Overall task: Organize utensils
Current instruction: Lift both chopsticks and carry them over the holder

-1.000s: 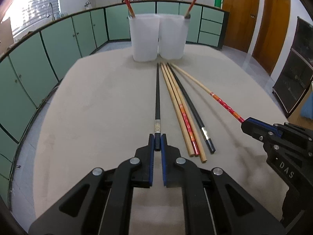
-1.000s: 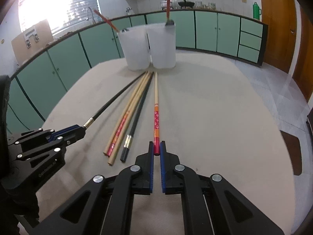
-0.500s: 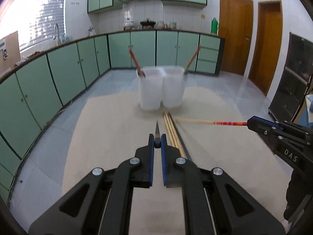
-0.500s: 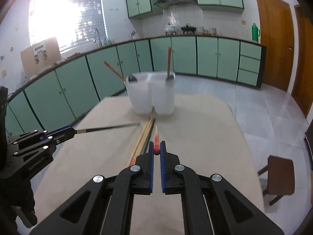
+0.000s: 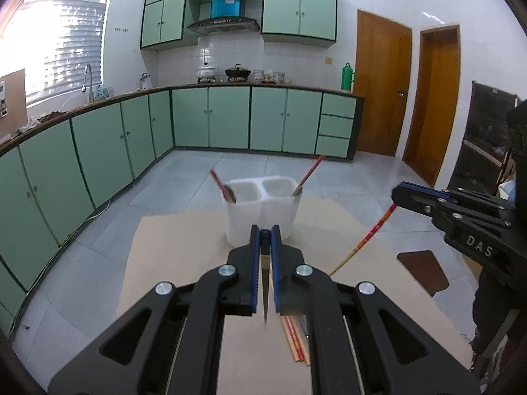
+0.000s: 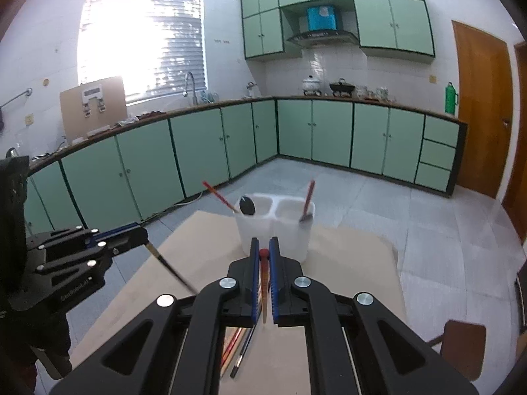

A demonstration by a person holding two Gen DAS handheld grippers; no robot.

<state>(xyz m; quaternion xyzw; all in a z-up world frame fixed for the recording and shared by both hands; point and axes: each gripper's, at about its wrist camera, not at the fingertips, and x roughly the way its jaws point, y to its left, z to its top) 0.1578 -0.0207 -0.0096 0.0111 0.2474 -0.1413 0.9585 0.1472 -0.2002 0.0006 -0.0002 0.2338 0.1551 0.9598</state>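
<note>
My left gripper (image 5: 265,230) is shut on the top end of a black chopstick (image 5: 265,296), which hangs down between its jaws above the beige table (image 5: 184,263). My right gripper (image 6: 263,244) is shut on the red end of a wooden chopstick (image 6: 264,283), also hanging downward. Each gripper shows in the other's view: the right gripper (image 5: 400,194) with its red-patterned chopstick (image 5: 365,237), the left gripper (image 6: 141,230) with the black chopstick (image 6: 171,270). A white two-compartment holder (image 5: 263,210) stands ahead at the table's far end, a red-handled utensil in each compartment. Several chopsticks (image 6: 242,349) lie on the table below.
The holder (image 6: 275,233) sits near the table's far edge. A brown stool (image 5: 423,271) stands on the tiled floor to the right of the table. Green kitchen cabinets (image 6: 197,151) line the walls beyond.
Both grippers have risen from the table, each lifting its chopstick. The chopsticks swung from lying flat to hanging down, and the holder now appears lower and farther below.
</note>
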